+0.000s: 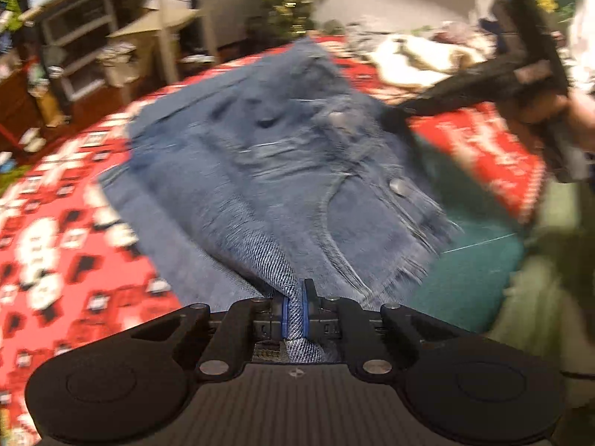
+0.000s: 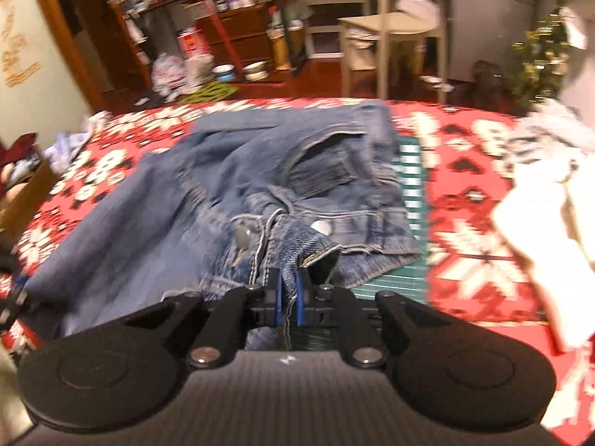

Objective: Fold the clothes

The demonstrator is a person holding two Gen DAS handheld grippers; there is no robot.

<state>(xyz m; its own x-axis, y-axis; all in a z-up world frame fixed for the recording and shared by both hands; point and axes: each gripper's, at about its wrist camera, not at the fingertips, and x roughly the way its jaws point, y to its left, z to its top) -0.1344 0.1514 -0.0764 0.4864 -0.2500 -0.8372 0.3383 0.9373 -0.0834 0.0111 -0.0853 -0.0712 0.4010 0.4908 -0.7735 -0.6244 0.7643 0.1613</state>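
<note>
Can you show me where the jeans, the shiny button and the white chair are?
jeans (image 2: pixel 178 200): right wrist view, on the blue leg cloth.
shiny button (image 2: pixel 320 227): right wrist view, on its metal face.
white chair (image 2: pixel 386 22): right wrist view, on its seat.

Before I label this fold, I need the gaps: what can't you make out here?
- Denim garment: left wrist view is motion-blurred; its type is unclear.
- Its near edge: hidden behind the left hand-held gripper.
- Right hand-held gripper: its fingers cover the pinched edge.
- White clothes: blurred, cut off by the right edge.
</note>
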